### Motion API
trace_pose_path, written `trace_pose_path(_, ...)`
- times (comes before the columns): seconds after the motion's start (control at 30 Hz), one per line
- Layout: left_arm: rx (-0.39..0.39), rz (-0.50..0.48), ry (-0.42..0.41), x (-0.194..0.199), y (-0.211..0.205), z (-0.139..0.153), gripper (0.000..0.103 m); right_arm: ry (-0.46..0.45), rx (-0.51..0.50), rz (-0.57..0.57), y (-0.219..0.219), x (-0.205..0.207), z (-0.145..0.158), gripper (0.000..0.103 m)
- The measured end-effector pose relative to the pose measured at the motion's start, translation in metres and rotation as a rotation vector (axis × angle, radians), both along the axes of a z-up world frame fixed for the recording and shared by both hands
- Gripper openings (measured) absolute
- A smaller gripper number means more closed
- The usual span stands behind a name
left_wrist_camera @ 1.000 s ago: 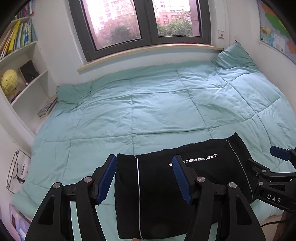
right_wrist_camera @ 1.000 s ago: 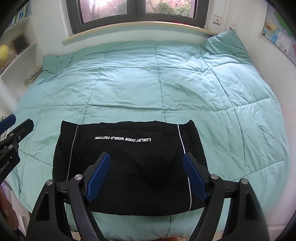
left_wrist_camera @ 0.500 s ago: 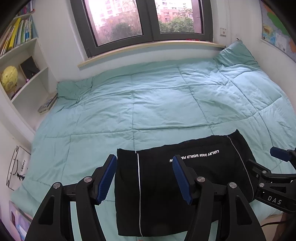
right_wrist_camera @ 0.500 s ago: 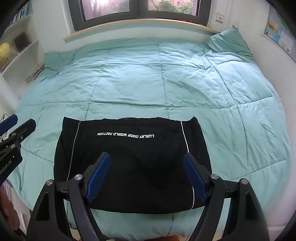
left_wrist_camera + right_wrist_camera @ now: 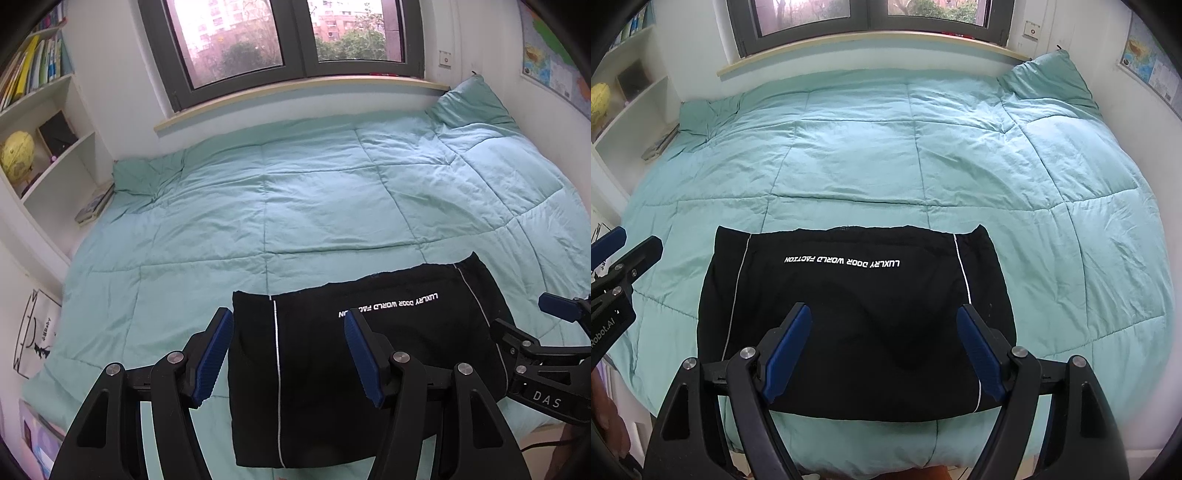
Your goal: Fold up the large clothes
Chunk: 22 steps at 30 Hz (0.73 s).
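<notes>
A black garment (image 5: 332, 354) with white piping and white lettering lies folded into a flat rectangle on the near edge of the teal quilt (image 5: 314, 206). It also shows in the right wrist view (image 5: 857, 314). My left gripper (image 5: 288, 354) is open and empty, held above the garment's left part. My right gripper (image 5: 884, 350) is open and empty, held above the garment's near edge. Each gripper shows at the edge of the other's view, the right one (image 5: 546, 354) and the left one (image 5: 617, 280).
The quilt (image 5: 905, 155) covers the whole bed, with a pillow (image 5: 469, 103) at the far right corner. White shelves (image 5: 48, 147) with books and a yellow globe (image 5: 16, 157) stand on the left. A window (image 5: 280, 40) is behind, a map (image 5: 554, 62) on the right wall.
Both grippers have drawn back and risen slightly from the garment, so it sits a little farther away in both views. The garment has not moved.
</notes>
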<state>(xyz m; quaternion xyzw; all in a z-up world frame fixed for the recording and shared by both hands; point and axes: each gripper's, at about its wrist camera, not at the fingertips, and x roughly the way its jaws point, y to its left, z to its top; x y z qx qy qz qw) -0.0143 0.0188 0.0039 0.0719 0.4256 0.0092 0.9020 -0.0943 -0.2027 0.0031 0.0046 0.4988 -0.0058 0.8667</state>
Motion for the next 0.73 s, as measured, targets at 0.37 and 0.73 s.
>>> trace_pose_path(0.37, 0.051, 0.003, -0.039, -0.002, -0.003, 0.003, 0.064, 0.007, 0.002, 0.005, -0.002, -0.001, -0.002, 0.082)
trace_pose_path(0.73, 0.076, 0.056, -0.147, -0.006, 0.009, 0.016, 0.064, 0.007, -0.011, 0.005, -0.007, 0.000, -0.005, 0.082)
